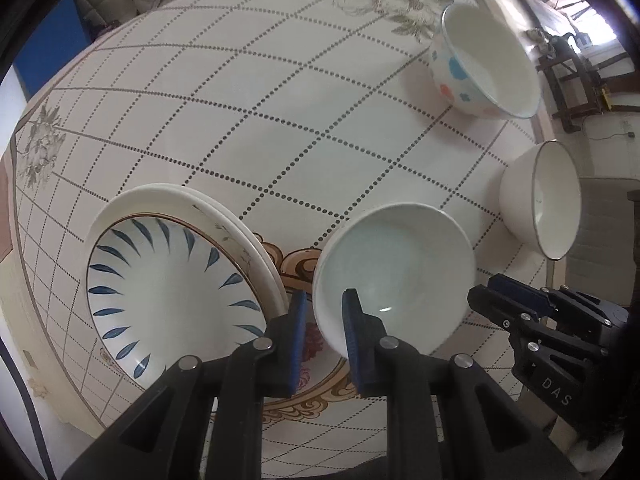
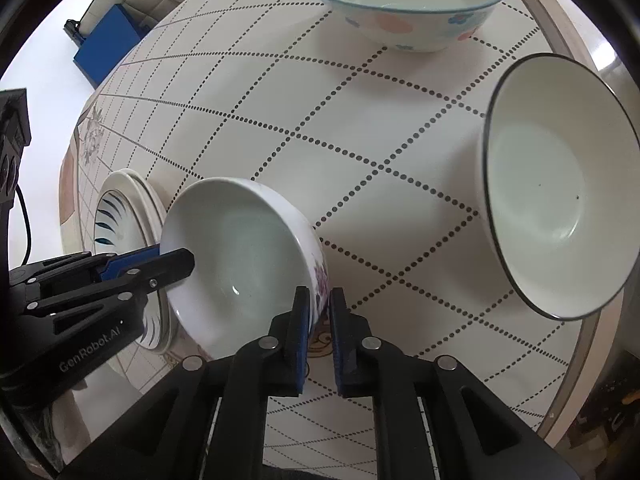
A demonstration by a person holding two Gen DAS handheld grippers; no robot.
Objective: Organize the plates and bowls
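A white bowl with a purple flower (image 1: 394,268) (image 2: 240,256) sits near the table's front. My left gripper (image 1: 324,312) straddles its left rim, one finger inside, one outside, with a gap showing, so it looks open; it also shows in the right wrist view (image 2: 152,266). My right gripper (image 2: 319,308) is shut on the bowl's right rim; it also shows in the left wrist view (image 1: 496,292). A stack of plates with a blue-leaf plate on top (image 1: 168,288) (image 2: 120,216) lies just left of the bowl.
A white bowl with a dark rim (image 1: 540,200) (image 2: 560,216) stands to the right near the table edge. A bowl with coloured spots (image 1: 480,60) (image 2: 404,0) stands at the far side. The tablecloth (image 1: 260,100) has a dotted grid. A blue box (image 2: 108,48) is beyond the table.
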